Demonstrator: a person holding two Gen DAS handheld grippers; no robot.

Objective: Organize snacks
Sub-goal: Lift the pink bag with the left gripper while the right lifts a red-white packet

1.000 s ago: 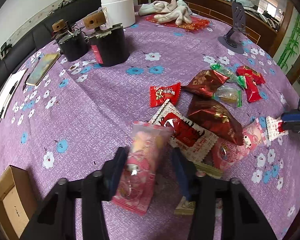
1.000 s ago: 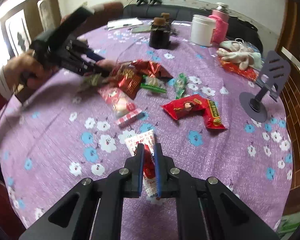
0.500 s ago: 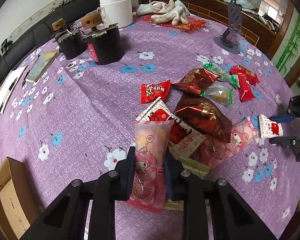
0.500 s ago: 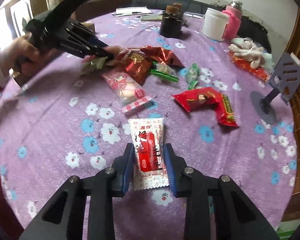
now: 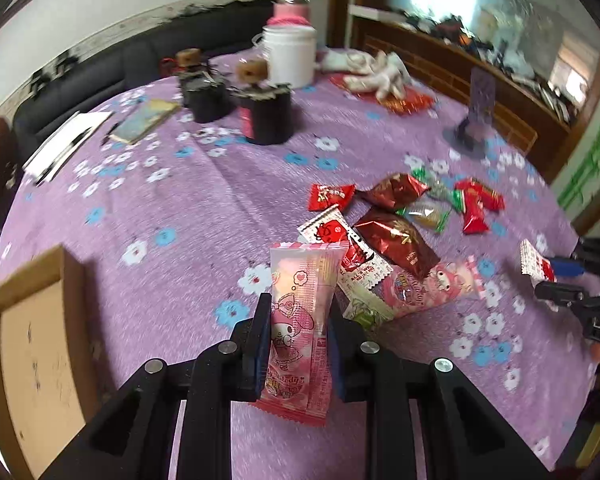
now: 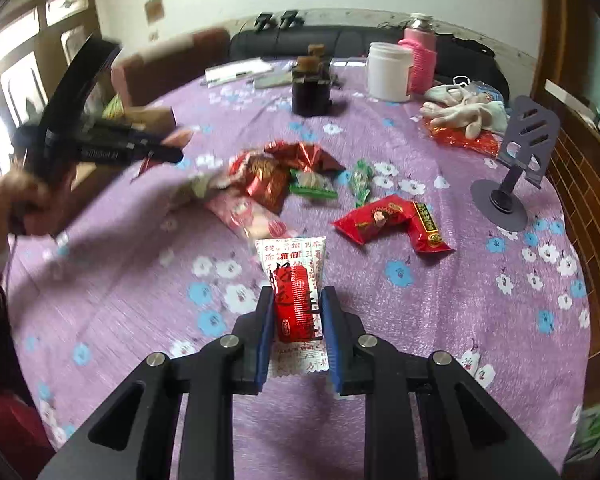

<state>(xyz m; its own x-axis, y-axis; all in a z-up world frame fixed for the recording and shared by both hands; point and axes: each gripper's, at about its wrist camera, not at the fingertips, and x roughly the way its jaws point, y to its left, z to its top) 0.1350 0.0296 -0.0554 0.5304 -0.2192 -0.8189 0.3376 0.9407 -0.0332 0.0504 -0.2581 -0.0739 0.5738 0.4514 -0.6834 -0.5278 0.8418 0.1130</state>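
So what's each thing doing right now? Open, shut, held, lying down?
left gripper: shut on pink snack packet
pink snack packet: sealed, held
right gripper: closing on the white-and-red sachet
white-and-red sachet: sealed, between the pads
cardboard box: open
white jar: lid on

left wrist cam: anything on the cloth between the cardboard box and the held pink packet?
Nothing: only bare floral tablecloth separates cardboard box from pink packet, per the left wrist view.

Left wrist view: snack pile (image 5: 396, 236) on table (image 5: 180, 208) right of centre; box (image 5: 32, 344) near left; jars (image 5: 266, 114) far, w/ tub (image 5: 290, 56) behind; stand (image 5: 478, 116) far right.
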